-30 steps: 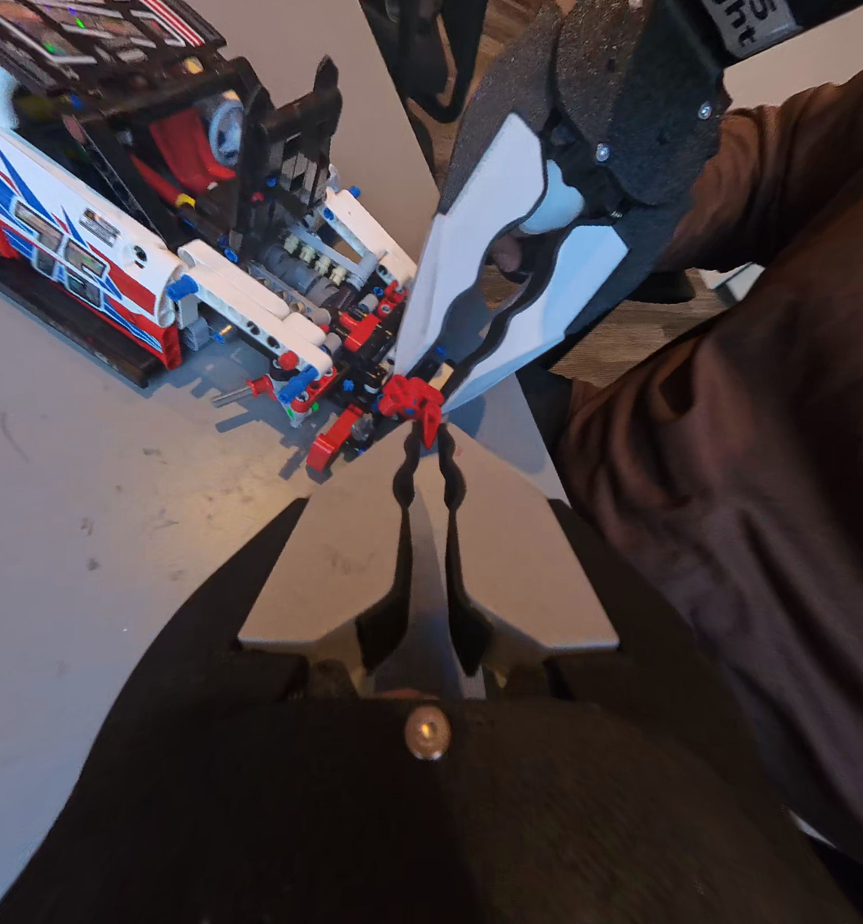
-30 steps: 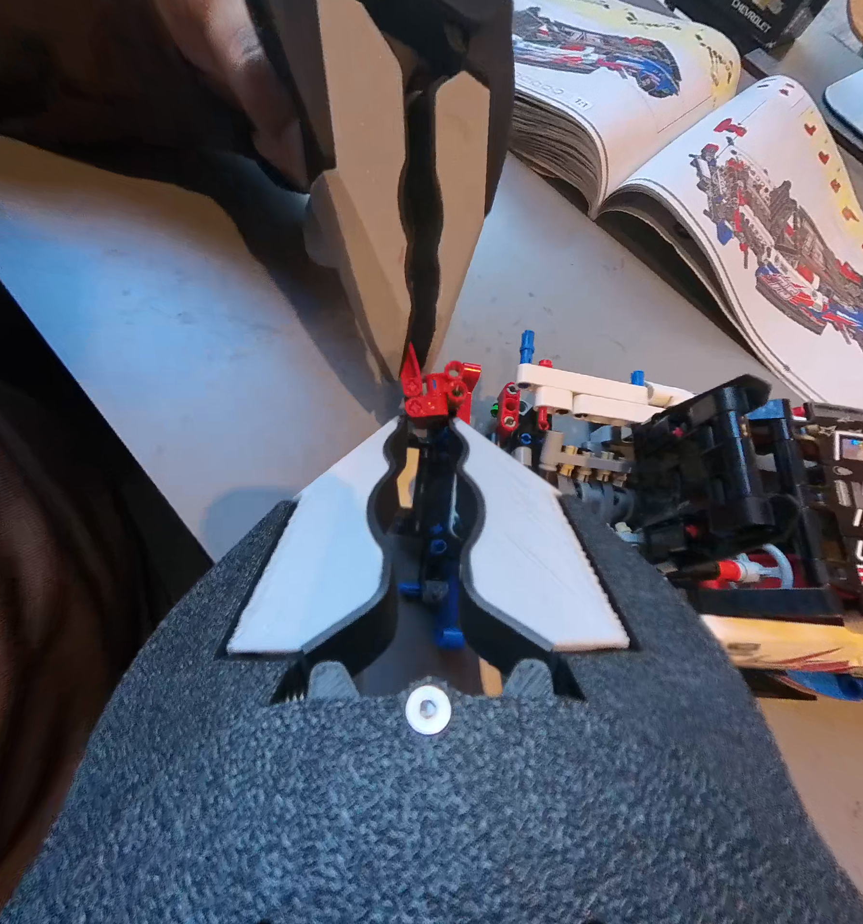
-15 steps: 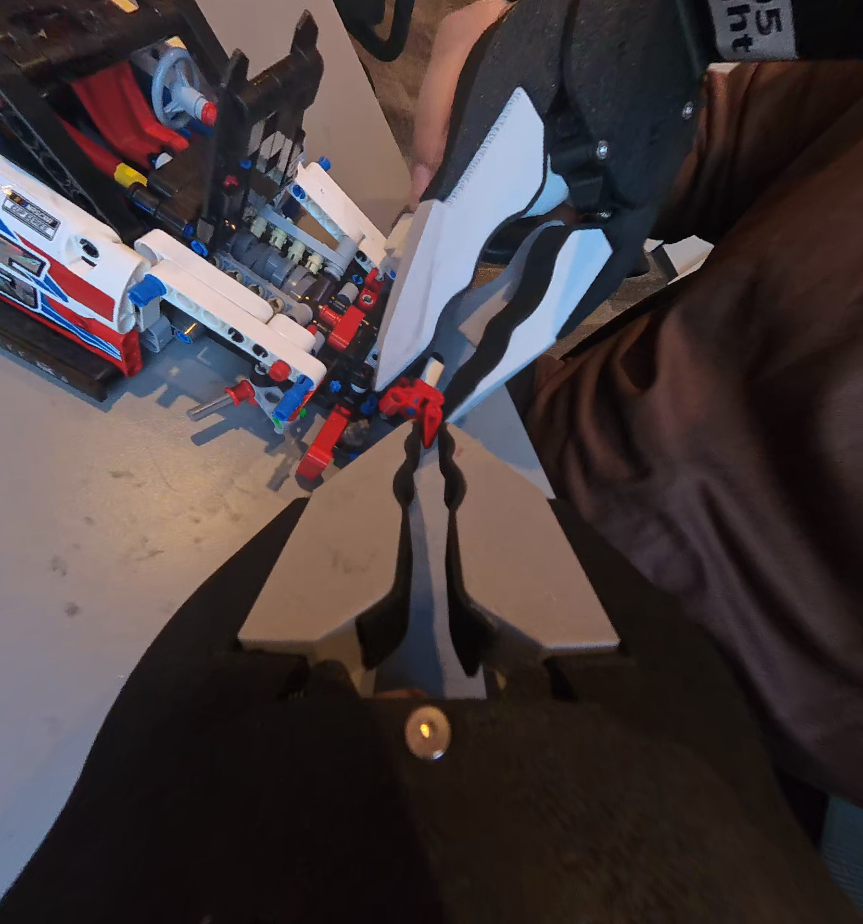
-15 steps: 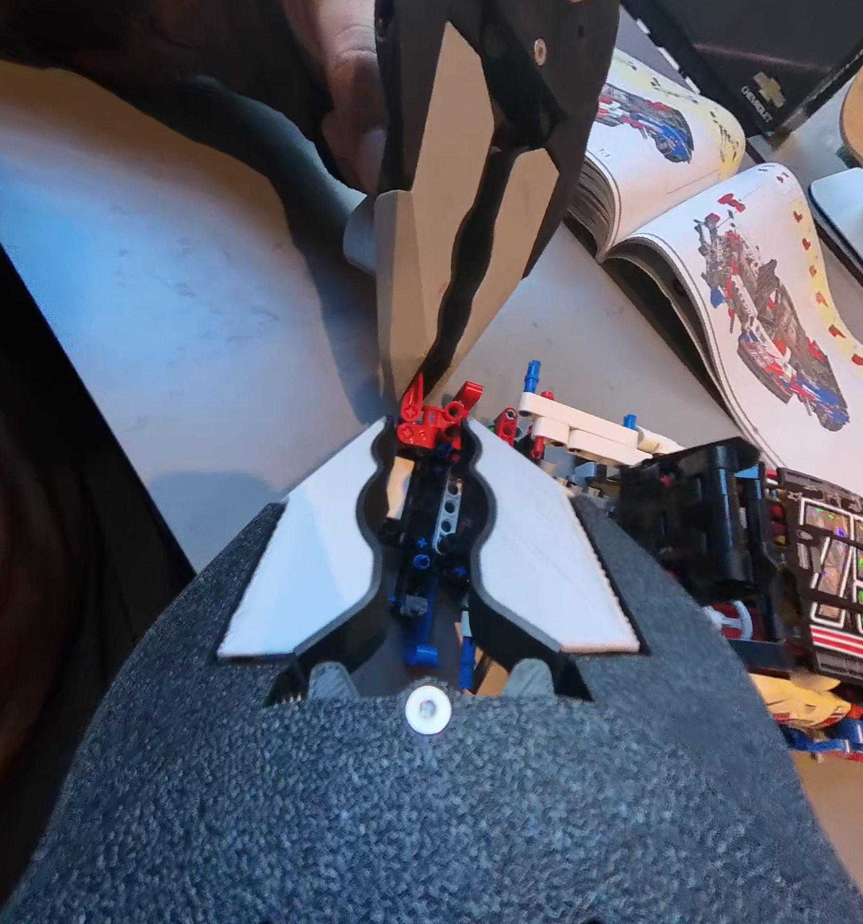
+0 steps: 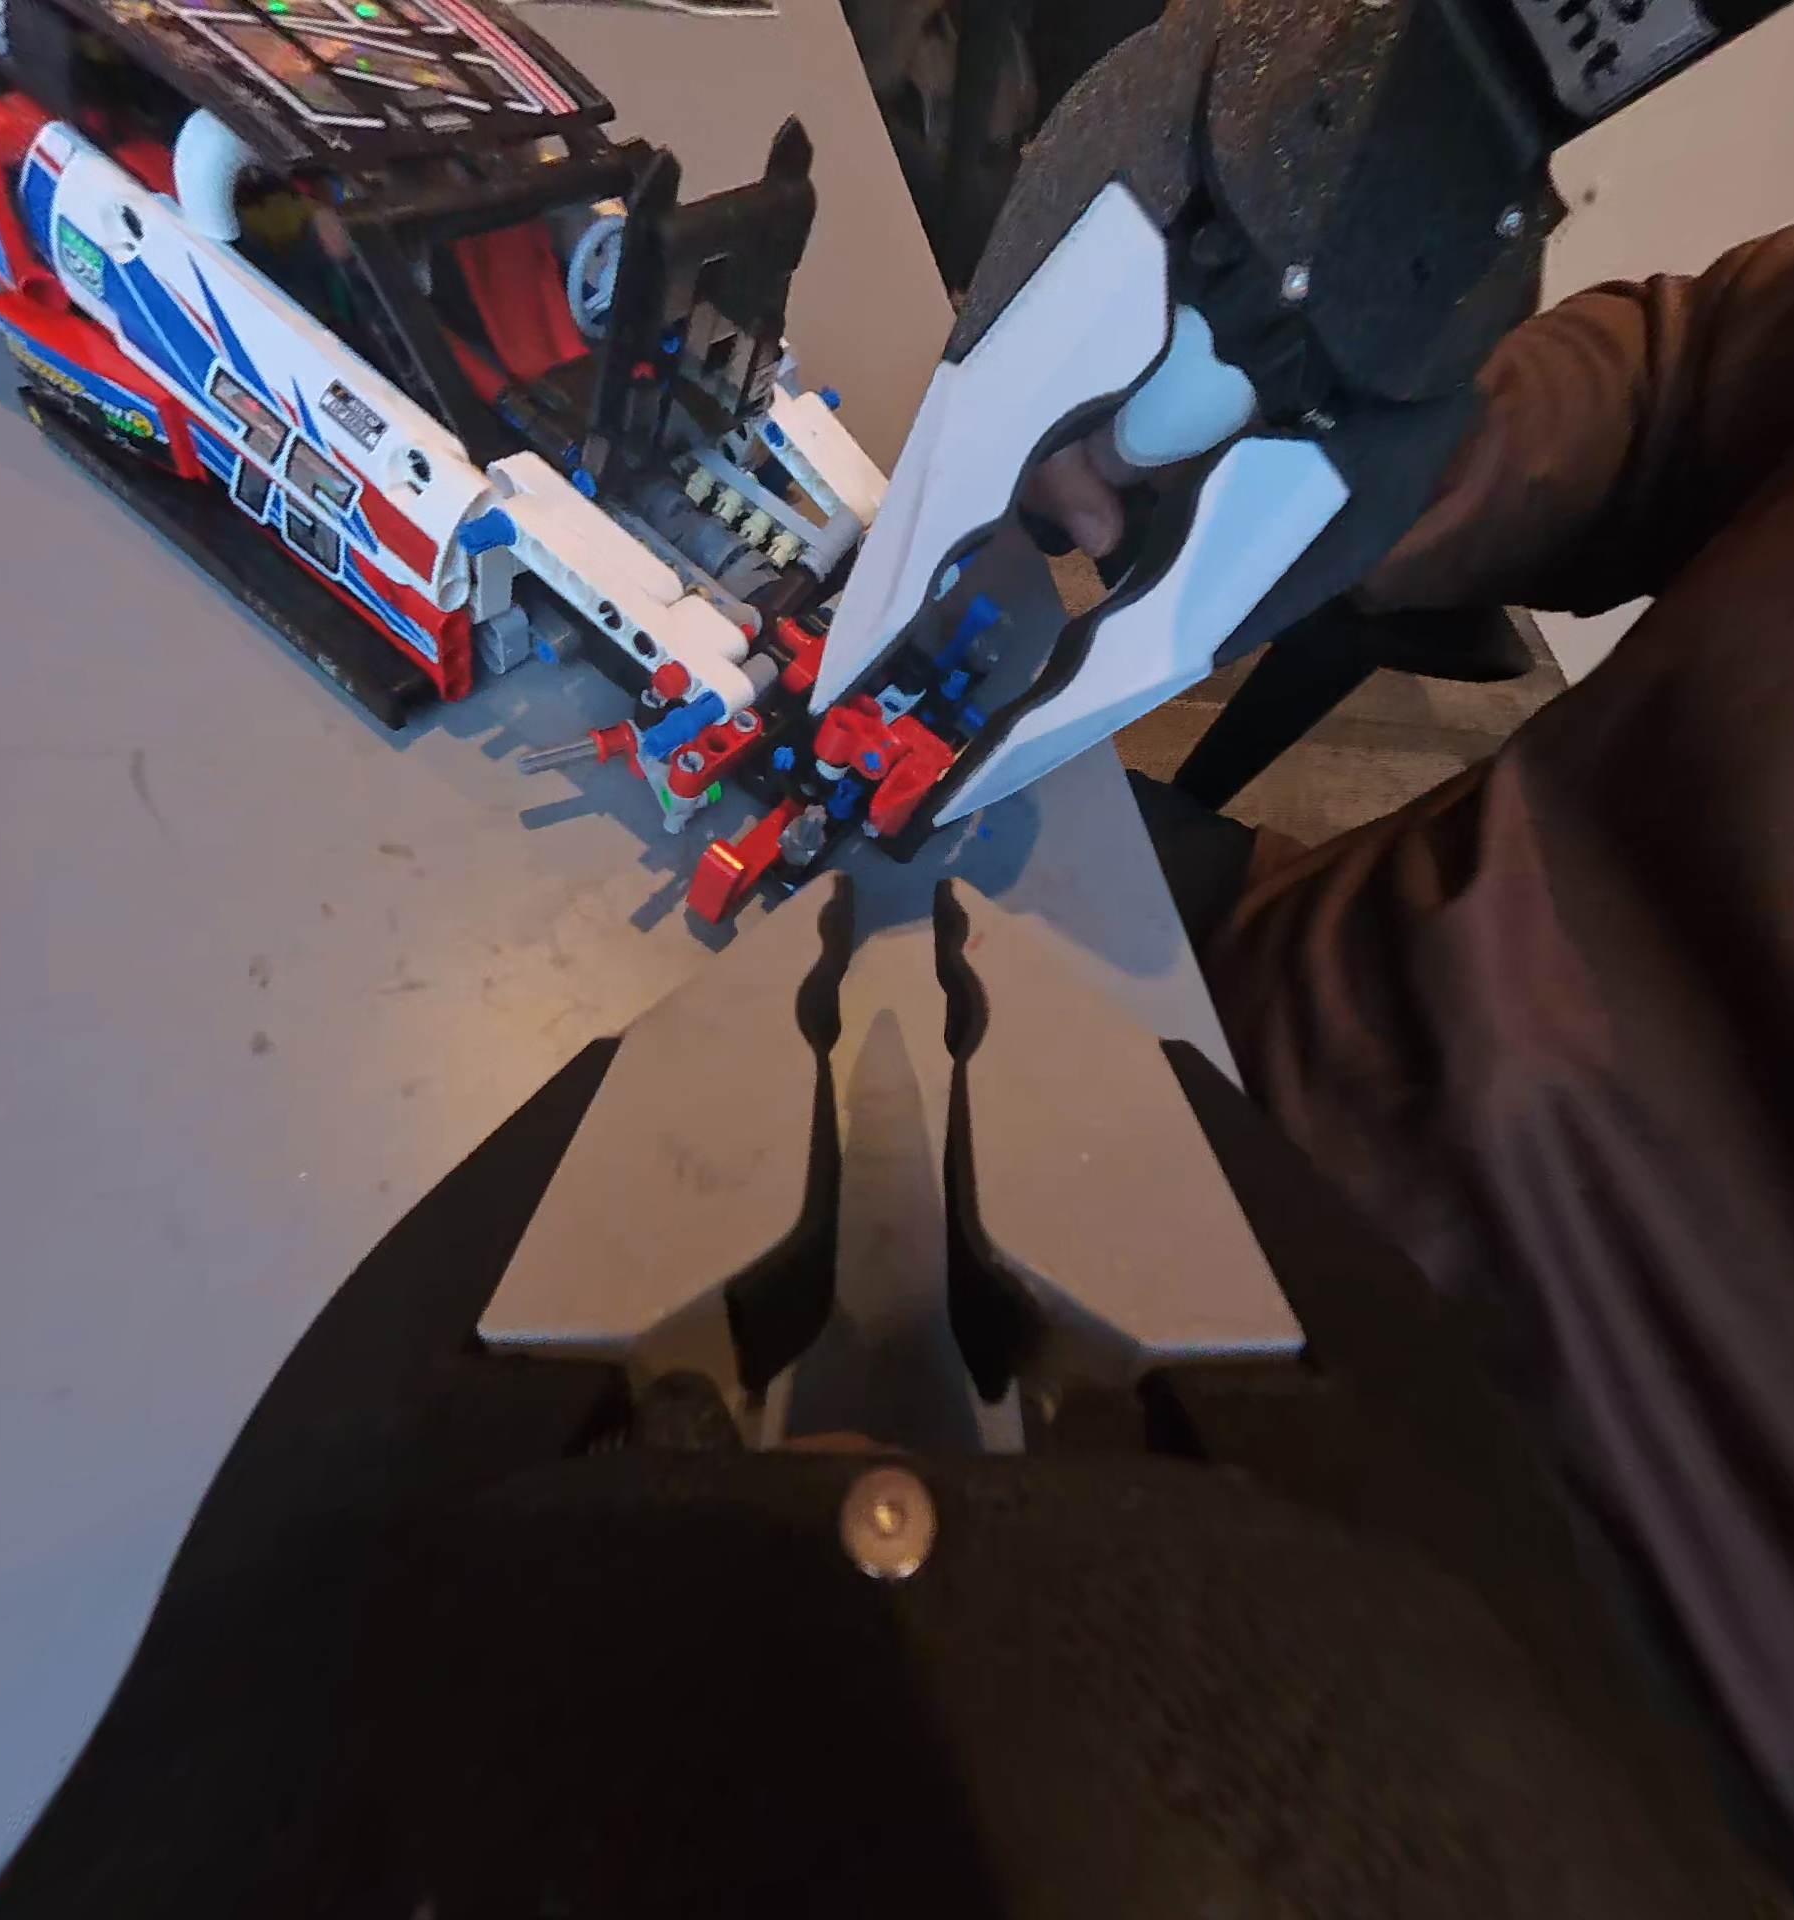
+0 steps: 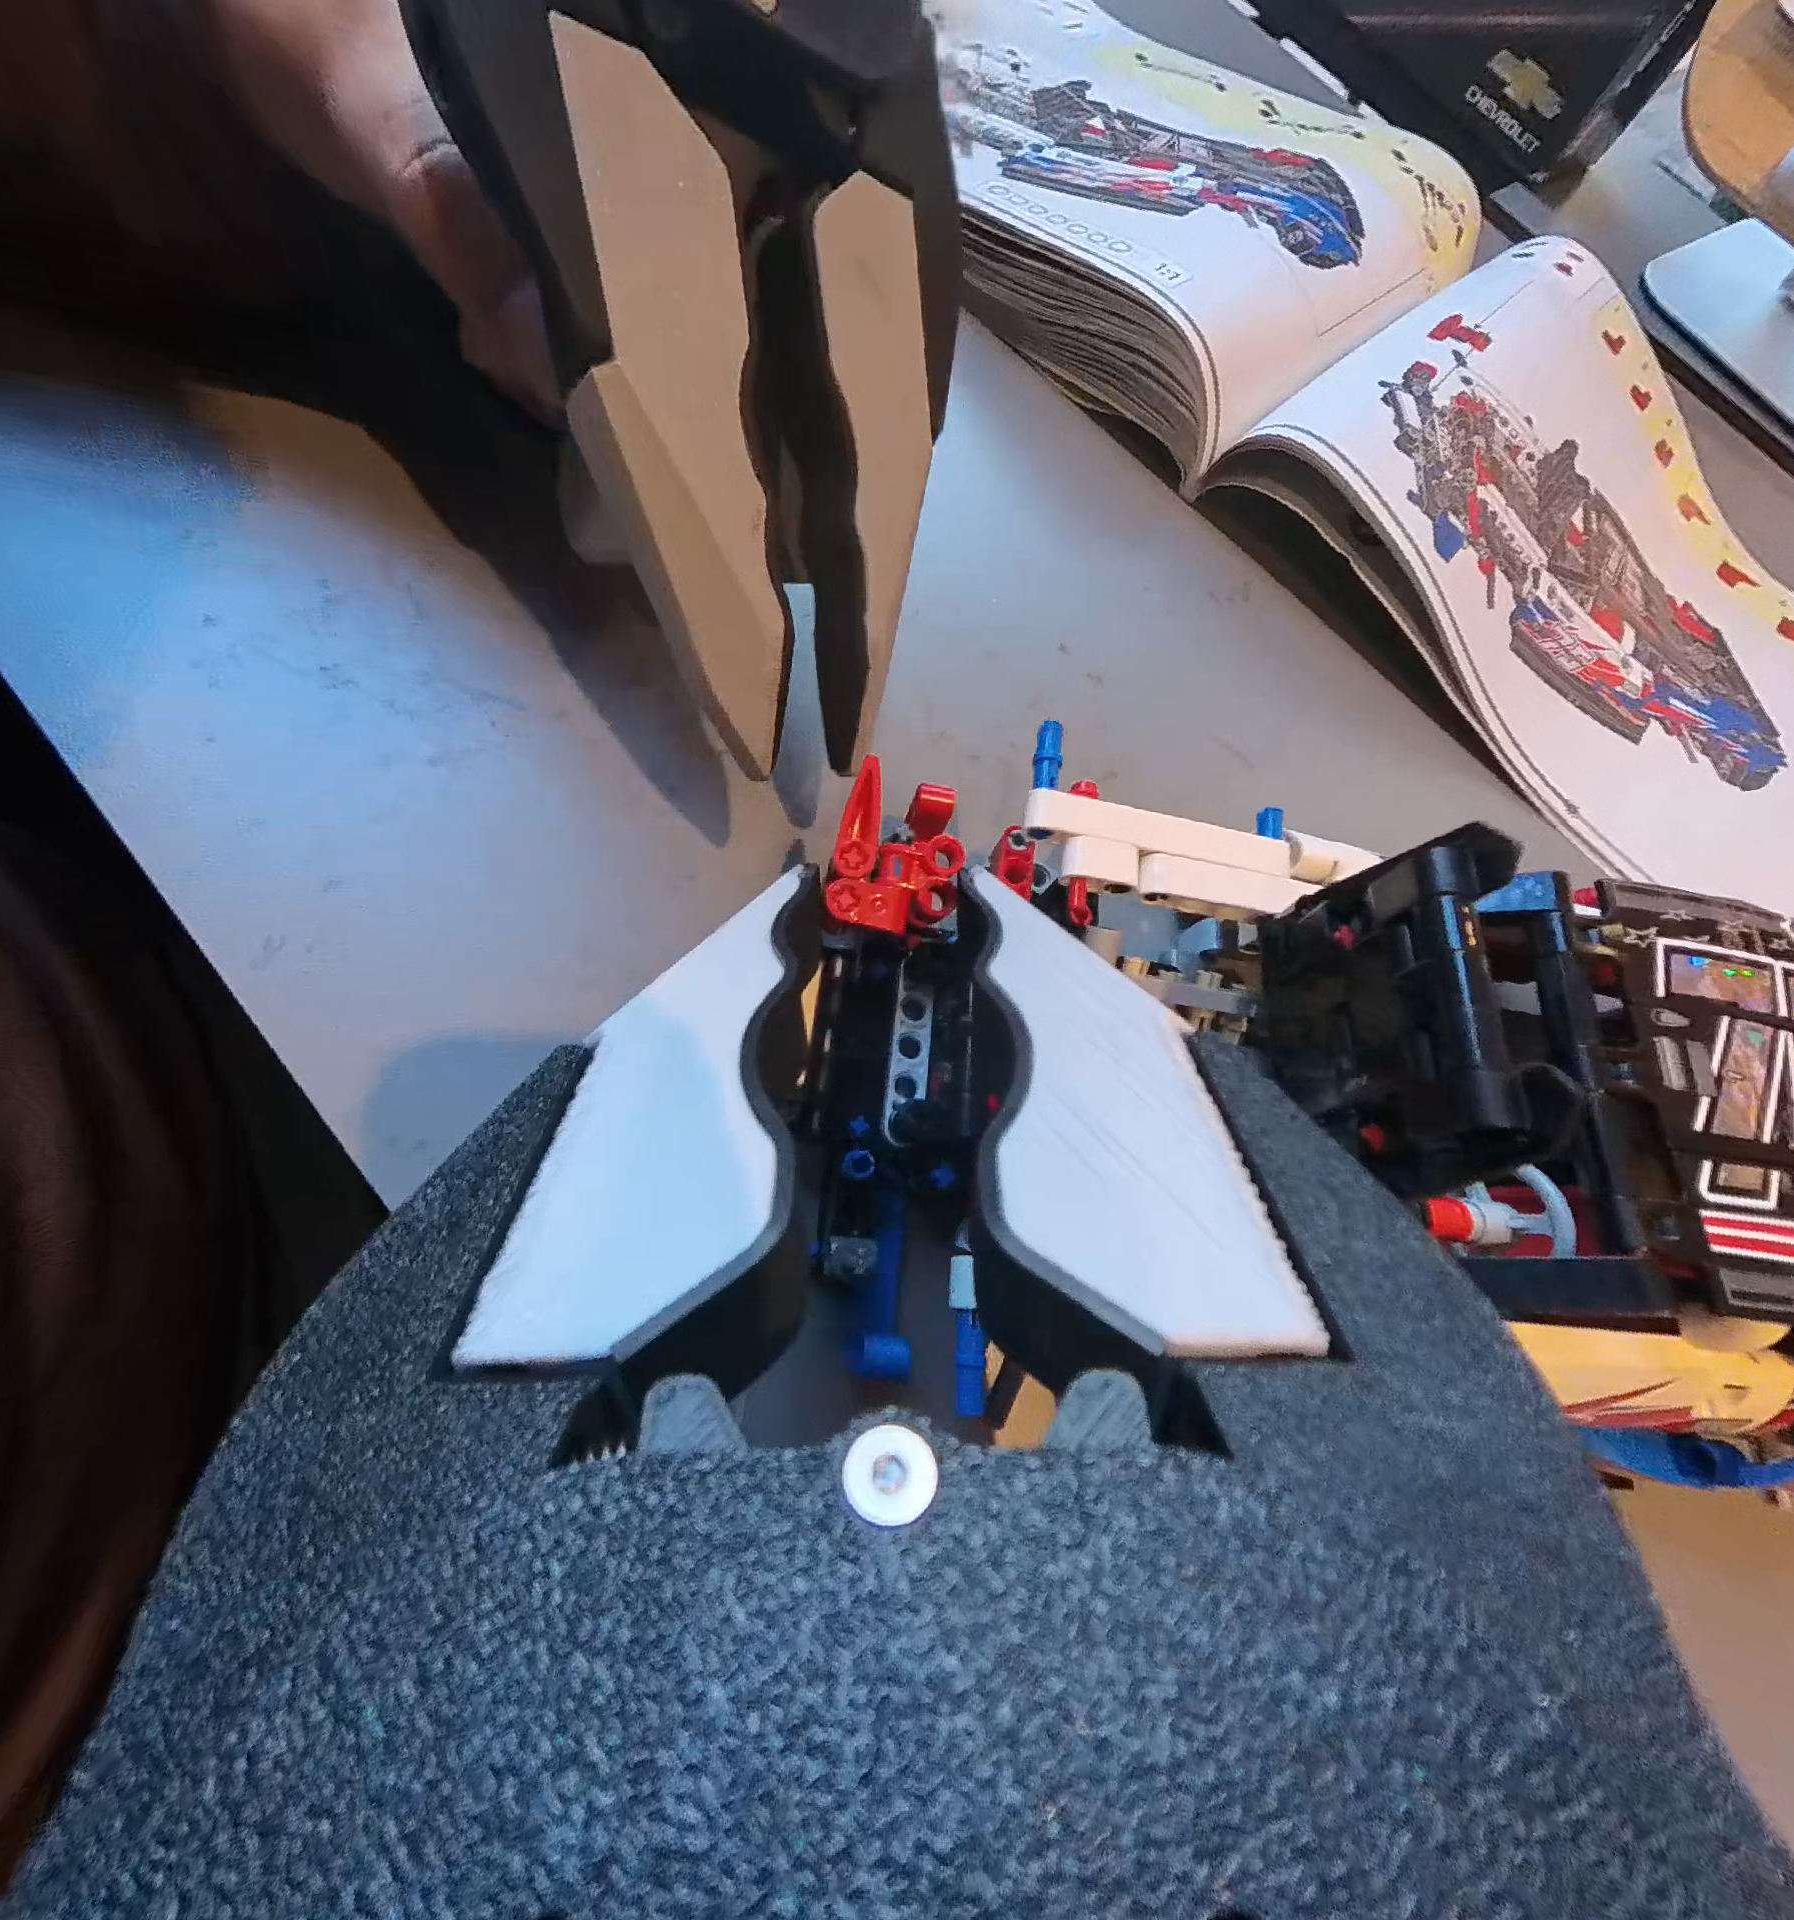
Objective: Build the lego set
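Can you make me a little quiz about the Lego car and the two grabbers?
1. True or false: the left hand-held gripper is holding a brick.
2. What is the right hand-held gripper clamped on? A: a loose wheel. B: the front end of the Lego car. C: a cup.
3. Fill in: the open instruction book lies on the ____.
Key: 1 false, it is empty. 2 B. 3 table.

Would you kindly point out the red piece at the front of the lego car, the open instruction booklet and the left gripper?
red piece [image 6: 893, 873], right wrist view, on its studded middle.
instruction booklet [image 6: 1558, 436], right wrist view, on the right-hand open page.
left gripper [image 5: 888, 896], left wrist view, midway between its fingertips.
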